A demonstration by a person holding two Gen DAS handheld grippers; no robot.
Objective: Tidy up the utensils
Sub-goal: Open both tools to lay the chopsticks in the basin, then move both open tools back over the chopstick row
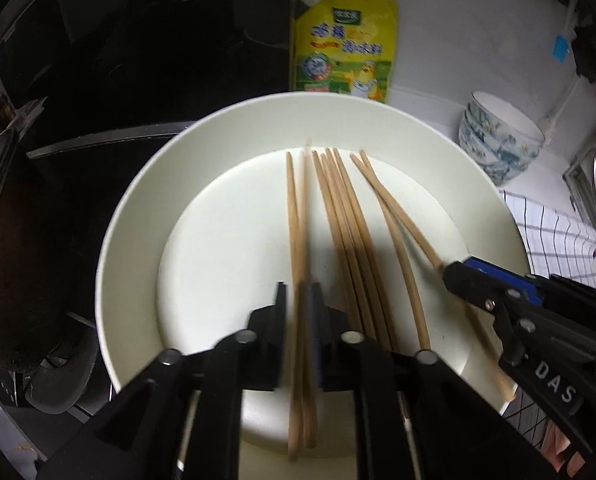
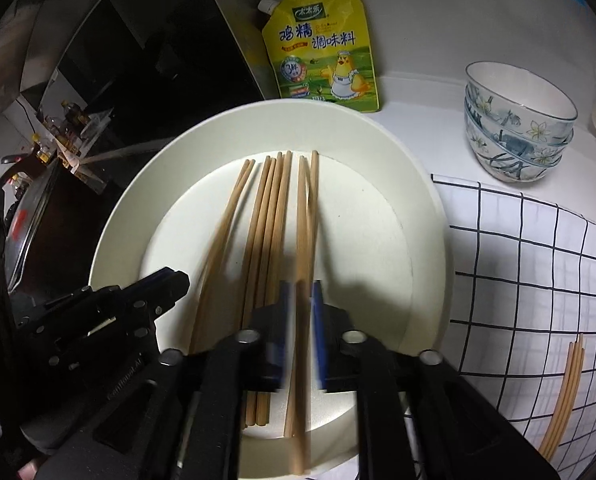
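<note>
White kitchen tabletop [image 2: 418, 92] | step: laying chopstick pairs on cream plate [image 1: 138, 240] | left claw [image 1: 298, 300], right claw [image 2: 300, 300] slackened around blurred pairs, apparently released | next: withdraw, fetch chopsticks on checked cloth [image 2: 562, 392]

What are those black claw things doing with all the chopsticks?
A person holds two grippers over a white plate of wooden chopsticks. The left gripper straddles one pair; the right gripper straddles another pair. Both have narrow gaps, not pinching. More chopsticks lie on the checked cloth.
</note>
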